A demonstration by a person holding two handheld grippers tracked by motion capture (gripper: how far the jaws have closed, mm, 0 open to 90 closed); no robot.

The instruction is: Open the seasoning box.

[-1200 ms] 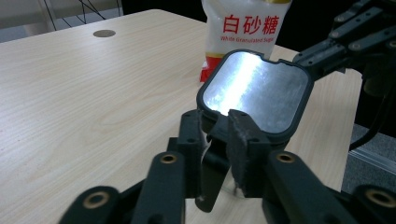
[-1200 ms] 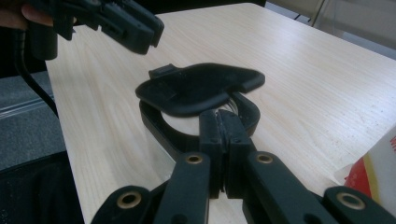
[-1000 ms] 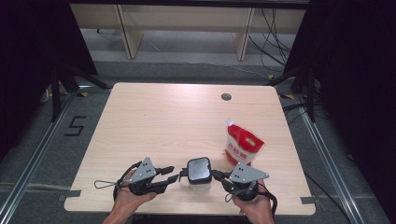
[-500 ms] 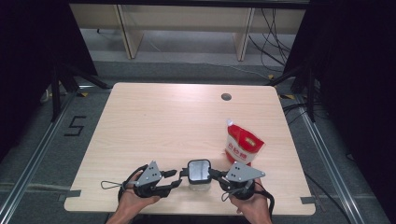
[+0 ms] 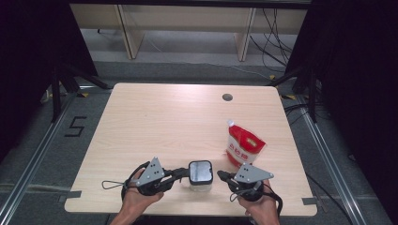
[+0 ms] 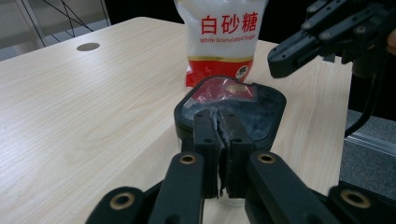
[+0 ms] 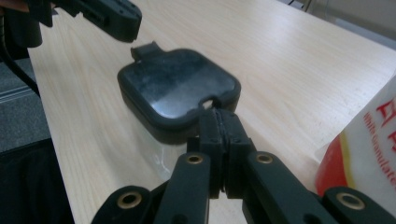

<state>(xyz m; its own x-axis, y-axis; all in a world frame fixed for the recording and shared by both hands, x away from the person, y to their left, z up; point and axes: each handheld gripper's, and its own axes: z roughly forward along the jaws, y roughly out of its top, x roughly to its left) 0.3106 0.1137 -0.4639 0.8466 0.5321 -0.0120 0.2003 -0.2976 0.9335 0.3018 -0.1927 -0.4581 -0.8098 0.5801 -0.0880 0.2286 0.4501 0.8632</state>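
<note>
A clear container with a black square lid (image 5: 200, 171) stands near the table's front edge, between my two grippers. My left gripper (image 5: 185, 173) points right at the lid's left edge; its jaws have just closed and stand shut (image 6: 219, 119) with nothing seen between them. The lid's small tab (image 7: 144, 48) sits free just under that gripper's tip (image 7: 125, 22). My right gripper (image 5: 220, 176) is shut and empty, its tip (image 7: 218, 114) at the lid's right edge. A red and white bag of white sugar (image 5: 243, 149) lies behind the right gripper (image 6: 280, 63).
The light wooden table (image 5: 164, 122) has a round cable hole (image 5: 227, 97) near its back edge. Its left and middle parts are bare. Wooden shelf legs and cables stand on the floor beyond; dark stands flank the table.
My left gripper has slid a little to the right up to the lid, and its jaws have gone from apart to shut. The right gripper, container and bag have stayed put.
</note>
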